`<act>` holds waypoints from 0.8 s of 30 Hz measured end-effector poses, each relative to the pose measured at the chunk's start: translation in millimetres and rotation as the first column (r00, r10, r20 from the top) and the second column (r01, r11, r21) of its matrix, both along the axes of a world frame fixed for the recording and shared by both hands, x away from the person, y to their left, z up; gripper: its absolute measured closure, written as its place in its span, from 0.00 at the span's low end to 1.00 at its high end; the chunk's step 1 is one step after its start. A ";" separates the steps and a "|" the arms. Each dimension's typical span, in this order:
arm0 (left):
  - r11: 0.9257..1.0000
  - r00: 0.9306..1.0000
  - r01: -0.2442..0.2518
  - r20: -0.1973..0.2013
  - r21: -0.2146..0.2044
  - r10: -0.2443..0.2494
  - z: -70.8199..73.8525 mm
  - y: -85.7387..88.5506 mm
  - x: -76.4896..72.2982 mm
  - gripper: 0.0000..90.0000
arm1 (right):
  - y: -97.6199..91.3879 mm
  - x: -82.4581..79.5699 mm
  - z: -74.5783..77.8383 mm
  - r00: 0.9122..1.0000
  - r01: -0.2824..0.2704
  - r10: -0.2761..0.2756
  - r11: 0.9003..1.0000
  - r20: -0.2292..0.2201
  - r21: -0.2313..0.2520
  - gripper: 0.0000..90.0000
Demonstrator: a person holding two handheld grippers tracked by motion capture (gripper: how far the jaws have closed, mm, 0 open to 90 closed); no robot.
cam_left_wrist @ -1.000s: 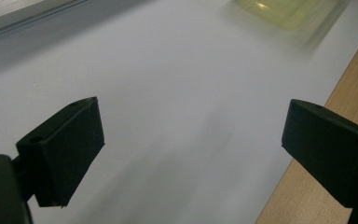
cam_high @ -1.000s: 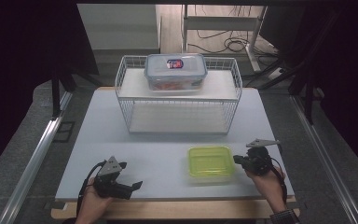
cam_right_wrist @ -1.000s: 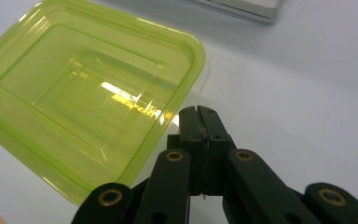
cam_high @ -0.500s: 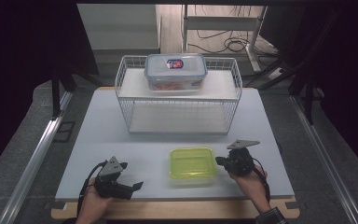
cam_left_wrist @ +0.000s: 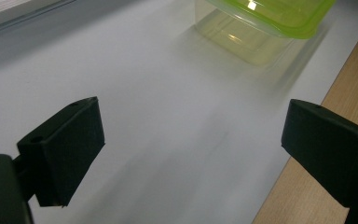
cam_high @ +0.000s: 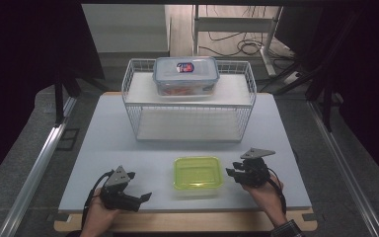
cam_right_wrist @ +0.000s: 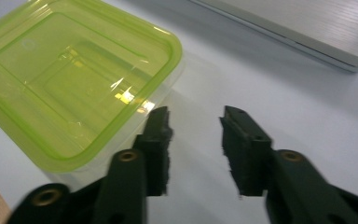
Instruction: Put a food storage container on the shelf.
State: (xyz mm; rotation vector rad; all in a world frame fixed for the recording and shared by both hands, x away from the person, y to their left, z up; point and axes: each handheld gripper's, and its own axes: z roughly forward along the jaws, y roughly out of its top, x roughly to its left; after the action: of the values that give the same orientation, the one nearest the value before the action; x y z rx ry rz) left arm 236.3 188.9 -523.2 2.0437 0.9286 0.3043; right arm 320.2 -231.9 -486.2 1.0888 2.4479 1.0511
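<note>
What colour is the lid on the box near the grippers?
The lid is bright yellow-green and see-through. It shows best in the right gripper view.

Container lid [cam_high: 197,172] — translucent lime green; the tub beneath it reads clear with a yellowish cast in the left gripper view. Grippers, left [cam_high: 138,200] and right [cam_high: 232,173] — black, the right with a grey top plate. Table mat [cam_high: 103,143] pale grey-white, wooden edge tan. Wire basket [cam_high: 189,106] white. Lidded box [cam_high: 186,75] on top: clear, blue-grey rim, red-and-blue label, orange contents.
</note>
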 end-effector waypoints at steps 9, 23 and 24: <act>1.000 1.000 0.001 -0.001 0.004 -0.001 -0.3 -0.2 -0.1 0.07 | -9.8 -0.8 2.3 0.999 -0.031 0.034 0.994 -0.032 0.102 0.40; 1.000 1.000 0.003 -0.001 0.013 -0.003 -0.5 -0.3 0.2 0.07 | -3.8 1.6 0.9 0.990 0.041 -0.010 0.974 -0.140 0.224 0.47; 1.000 1.000 0.004 -0.001 0.015 -0.004 -0.6 -0.5 0.2 0.07 | -3.0 2.4 -0.1 0.988 0.050 -0.014 0.971 -0.154 0.234 0.48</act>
State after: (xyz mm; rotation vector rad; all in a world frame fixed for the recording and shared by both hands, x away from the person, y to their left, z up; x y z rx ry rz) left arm 236.5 188.4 -523.8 2.0596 0.9250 0.3087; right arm 322.6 -234.9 -486.3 1.3220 2.4557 1.3229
